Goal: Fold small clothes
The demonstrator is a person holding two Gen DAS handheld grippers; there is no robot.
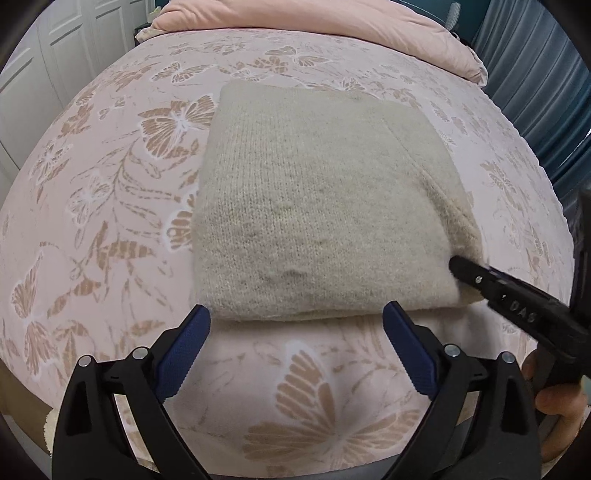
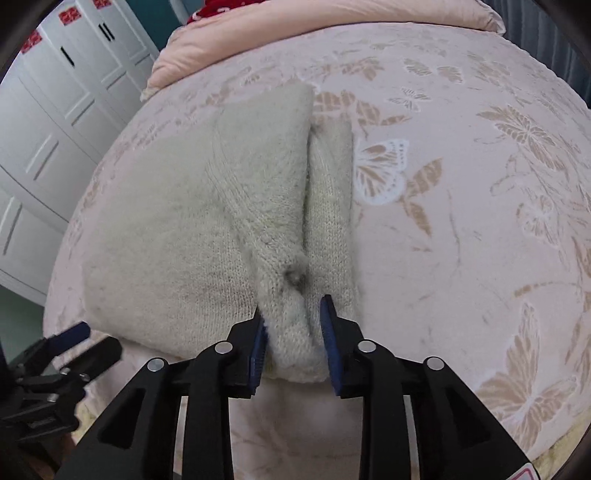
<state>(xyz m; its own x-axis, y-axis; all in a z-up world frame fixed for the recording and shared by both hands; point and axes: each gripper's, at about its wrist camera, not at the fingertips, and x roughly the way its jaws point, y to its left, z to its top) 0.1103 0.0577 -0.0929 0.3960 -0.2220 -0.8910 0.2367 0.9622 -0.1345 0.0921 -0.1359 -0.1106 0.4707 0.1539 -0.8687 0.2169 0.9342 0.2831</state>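
Observation:
A cream knitted sweater (image 1: 314,206) lies folded into a thick rectangle on the pink butterfly bedspread (image 1: 110,206). My left gripper (image 1: 297,317) is open and empty, its blue pads just short of the sweater's near edge. My right gripper (image 2: 291,310) has its jaws around the sweater's near right corner (image 2: 291,332), knit bunched between the blue pads; it also shows in the left wrist view (image 1: 465,269) at the sweater's right side. The left gripper shows at the lower left of the right wrist view (image 2: 79,330).
A pink duvet (image 1: 332,26) is bundled along the head of the bed. White wardrobe doors (image 2: 48,122) stand to the left, a blue curtain (image 1: 535,74) to the right. The bed's near edge is just below the grippers.

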